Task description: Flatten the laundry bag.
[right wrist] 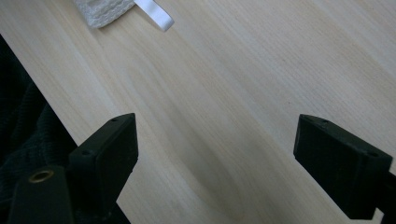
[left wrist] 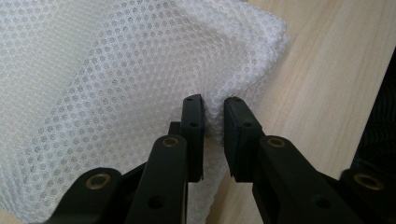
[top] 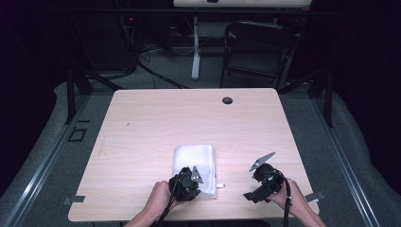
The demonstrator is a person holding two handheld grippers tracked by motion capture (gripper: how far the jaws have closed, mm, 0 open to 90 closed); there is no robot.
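In the high view our left gripper (top: 189,182) covers the near edge of the white mesh cloth (top: 195,161), so the grip itself is hidden there. The left gripper view shows it: the fingers (left wrist: 192,122) are nearly closed, pinching a raised fold of the mesh between them, with the rest of the cloth spreading beyond and to one side of them on the wooden surface (top: 156,120). Our right gripper (right wrist: 215,158) has its fingers spread wide over bare wood, touching nothing; the cloth's white tag (right wrist: 154,14) lies well beyond them.
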